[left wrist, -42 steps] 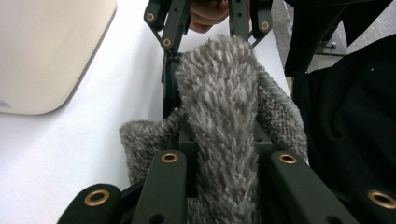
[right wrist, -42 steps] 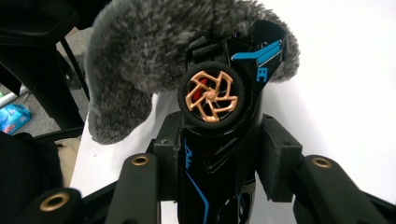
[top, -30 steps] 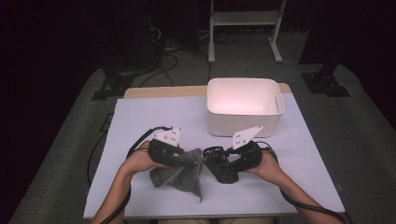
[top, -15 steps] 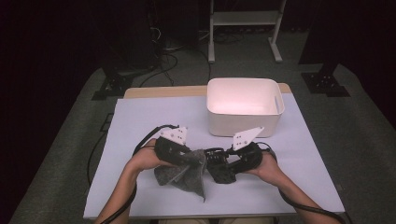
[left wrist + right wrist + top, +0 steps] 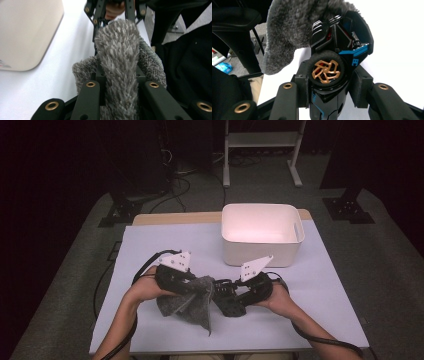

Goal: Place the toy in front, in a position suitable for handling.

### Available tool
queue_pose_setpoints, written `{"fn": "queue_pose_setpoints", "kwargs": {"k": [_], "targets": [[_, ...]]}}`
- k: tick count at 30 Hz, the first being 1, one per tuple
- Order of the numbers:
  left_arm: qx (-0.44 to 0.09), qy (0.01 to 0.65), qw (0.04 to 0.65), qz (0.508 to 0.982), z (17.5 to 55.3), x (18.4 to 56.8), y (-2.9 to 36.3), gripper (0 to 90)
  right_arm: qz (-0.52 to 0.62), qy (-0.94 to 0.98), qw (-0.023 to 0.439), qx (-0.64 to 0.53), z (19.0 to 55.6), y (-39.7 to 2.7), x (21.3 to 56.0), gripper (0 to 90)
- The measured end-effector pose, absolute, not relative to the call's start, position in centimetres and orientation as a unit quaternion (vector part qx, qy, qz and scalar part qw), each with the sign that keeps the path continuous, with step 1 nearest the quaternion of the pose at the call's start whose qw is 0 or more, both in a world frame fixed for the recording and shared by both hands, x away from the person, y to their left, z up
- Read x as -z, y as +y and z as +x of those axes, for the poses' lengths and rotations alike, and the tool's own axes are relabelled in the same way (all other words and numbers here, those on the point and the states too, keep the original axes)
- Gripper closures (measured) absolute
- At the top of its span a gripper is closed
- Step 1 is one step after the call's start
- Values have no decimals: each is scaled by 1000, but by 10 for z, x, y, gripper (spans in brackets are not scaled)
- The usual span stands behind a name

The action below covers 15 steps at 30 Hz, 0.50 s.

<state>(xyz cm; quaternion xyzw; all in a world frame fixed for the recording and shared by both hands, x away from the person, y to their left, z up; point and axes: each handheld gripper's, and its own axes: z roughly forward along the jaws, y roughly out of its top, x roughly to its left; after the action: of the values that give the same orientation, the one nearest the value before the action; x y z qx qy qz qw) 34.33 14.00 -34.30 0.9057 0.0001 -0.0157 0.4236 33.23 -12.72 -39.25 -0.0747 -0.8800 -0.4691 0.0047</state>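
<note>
Left gripper point(image 5: 192, 287) still pinches the grey cloth point(image 5: 192, 302), now pressed against the toy car point(image 5: 334, 62) clamped in the right gripper point(image 5: 227, 295) at its 3 o'clock

Probably a lab, dark curtains point(image 5: 75, 160), floor cables point(image 5: 175, 175)

One grey cloth point(image 5: 192, 296), one toy car point(image 5: 337, 65), one white bin point(image 5: 262, 234)

My high view looks down and forward over the table point(image 5: 150, 245); my two gripper views sit close, facing each other; all share the cloth point(image 5: 192, 300).
</note>
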Motion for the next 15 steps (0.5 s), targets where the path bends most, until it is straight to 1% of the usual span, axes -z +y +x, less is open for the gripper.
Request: {"fn": "queue_pose_setpoints", "kwargs": {"k": [6,15], "targets": [[27,-4,415,909,344,352,131,749,-79,-883,-1,463,332,-135,391,562],[21,-9,410,912,345,346,125,745,-83,-886,-6,457,329,-145,387,561]]}}
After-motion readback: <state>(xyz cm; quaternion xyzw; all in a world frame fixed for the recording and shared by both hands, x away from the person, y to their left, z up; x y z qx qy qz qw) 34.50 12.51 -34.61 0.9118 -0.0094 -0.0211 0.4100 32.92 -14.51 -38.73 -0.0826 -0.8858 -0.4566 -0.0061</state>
